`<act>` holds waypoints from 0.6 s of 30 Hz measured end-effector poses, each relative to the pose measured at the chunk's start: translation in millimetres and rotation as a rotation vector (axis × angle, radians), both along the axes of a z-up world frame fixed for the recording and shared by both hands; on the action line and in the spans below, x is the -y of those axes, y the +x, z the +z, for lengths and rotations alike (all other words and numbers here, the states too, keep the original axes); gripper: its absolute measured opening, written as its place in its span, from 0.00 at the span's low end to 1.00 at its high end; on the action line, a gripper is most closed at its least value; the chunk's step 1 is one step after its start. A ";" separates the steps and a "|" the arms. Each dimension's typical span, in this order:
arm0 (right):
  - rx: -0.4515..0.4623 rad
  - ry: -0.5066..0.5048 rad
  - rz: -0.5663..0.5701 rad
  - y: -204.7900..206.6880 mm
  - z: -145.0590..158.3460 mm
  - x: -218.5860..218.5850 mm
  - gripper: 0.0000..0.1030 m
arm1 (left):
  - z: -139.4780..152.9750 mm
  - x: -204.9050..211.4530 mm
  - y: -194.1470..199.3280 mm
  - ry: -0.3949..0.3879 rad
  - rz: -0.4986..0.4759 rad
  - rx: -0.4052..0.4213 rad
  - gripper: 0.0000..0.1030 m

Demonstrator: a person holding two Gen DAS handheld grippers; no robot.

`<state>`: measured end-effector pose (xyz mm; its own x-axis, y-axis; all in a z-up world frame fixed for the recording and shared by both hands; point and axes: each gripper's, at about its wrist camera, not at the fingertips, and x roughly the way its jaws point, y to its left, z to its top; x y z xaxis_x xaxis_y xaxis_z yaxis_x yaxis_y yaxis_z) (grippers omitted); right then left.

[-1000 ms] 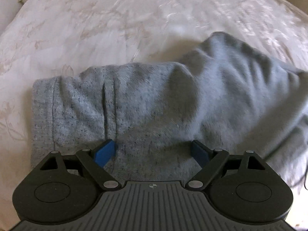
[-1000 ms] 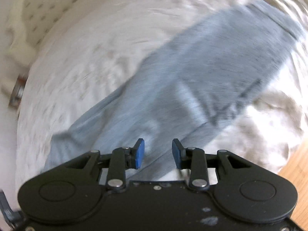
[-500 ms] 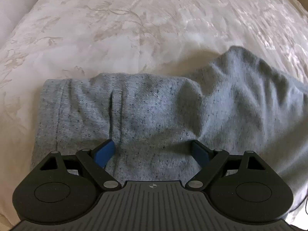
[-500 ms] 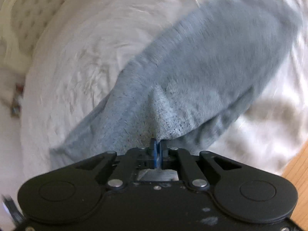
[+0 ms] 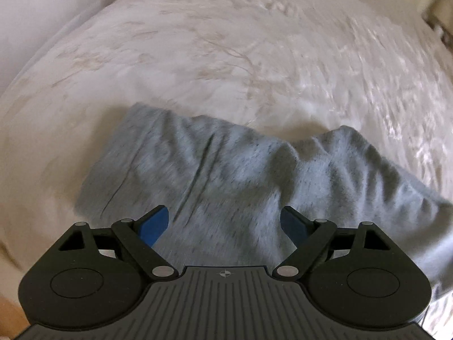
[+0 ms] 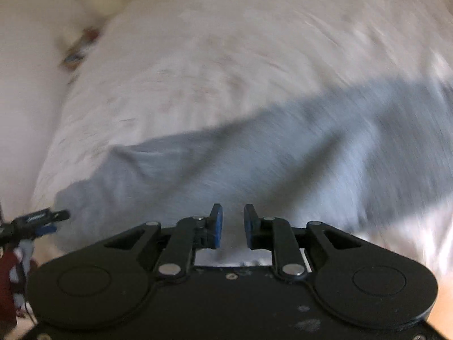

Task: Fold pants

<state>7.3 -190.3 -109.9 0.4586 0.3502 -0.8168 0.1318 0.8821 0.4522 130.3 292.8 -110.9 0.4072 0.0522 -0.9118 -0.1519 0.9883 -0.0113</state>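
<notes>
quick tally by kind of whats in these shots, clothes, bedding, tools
pants: 1, grey, lying rumpled on the bed
bedspread: 1, pale with a faint floral print
tools: 2, the left tool with its blue pads wide apart, the right tool with a narrow gap between its pads, neither gripping the cloth
small blurred thing beside the bed: 1, too blurred to name
total: 5

Bedspread [image 5: 226,56]: cream/off-white, faint branch-type pattern, creased sheen toward right side; fills most of both views. Pale wall or headboard surface [image 5: 42,8] at upper left, plain. Wood floor [image 6: 441,314] visible lower right corner, right wrist view. Small blurred object, brown/red/blue [image 6: 80,46], beside bed edge, upper left; ID not possible. Motion blur heavy in right wrist view.
</notes>
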 end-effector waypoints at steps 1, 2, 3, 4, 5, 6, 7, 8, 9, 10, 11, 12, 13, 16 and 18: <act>0.034 0.003 0.054 7.9 8.2 -6.4 0.27 | 0.5 -1.4 -3.7 -0.002 0.010 0.000 0.84; 0.053 0.003 0.087 16.3 12.4 -14.7 0.33 | 0.8 -2.8 -9.1 -0.004 0.018 -0.003 0.84; 0.074 0.006 0.122 29.5 15.8 -23.5 0.35 | 0.3 -4.1 -12.2 -0.006 0.022 -0.005 0.84; 0.096 0.015 0.159 38.7 19.1 -32.4 0.35 | -1.1 -5.3 -14.8 -0.006 0.023 -0.009 0.84; 0.113 0.023 0.188 46.6 21.6 -40.7 0.35 | -2.8 -6.1 -16.3 -0.005 0.021 -0.015 0.84; 0.130 0.026 0.220 57.3 23.5 -52.2 0.35 | -6.0 -7.2 -16.5 -0.006 0.020 -0.024 0.84; 0.142 0.024 0.246 66.4 23.8 -62.4 0.36 | -8.7 -8.5 -16.7 -0.008 0.017 -0.031 0.84; 0.149 0.021 0.273 75.9 23.9 -73.9 0.36 | -12.3 -10.6 -15.2 -0.014 0.015 -0.041 0.84; 0.152 0.016 0.293 87.8 22.2 -84.8 0.36 | -12.9 -11.9 -18.3 -0.018 0.014 -0.045 0.84; 0.157 0.009 0.318 97.8 22.3 -97.9 0.38 | -15.1 -13.4 -17.9 -0.022 0.013 -0.049 0.84; 0.160 0.009 0.333 101.1 22.6 -105.3 0.39 | -17.6 -15.3 -16.7 -0.028 0.010 -0.054 0.84; 0.160 0.012 0.353 109.6 21.7 -114.7 0.39 | -20.0 -16.9 -16.8 -0.034 0.007 -0.059 0.84; 0.159 0.009 0.375 119.0 20.0 -126.6 0.39 | -22.9 -18.4 -15.4 -0.041 0.001 -0.068 0.84; 0.151 -0.003 0.422 143.7 9.4 -153.6 0.41 | -33.7 -20.5 -12.4 -0.048 -0.036 -0.102 0.84; 0.141 -0.017 0.448 163.3 1.2 -171.5 0.45 | -40.7 -20.1 -12.1 -0.043 -0.059 -0.128 0.84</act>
<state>170.6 -18.8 -108.8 0.3720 0.5256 -0.7651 -0.3250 0.8458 0.4230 118.2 312.9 -151.6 0.2888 -0.0082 -0.9574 -0.0965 0.9946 -0.0376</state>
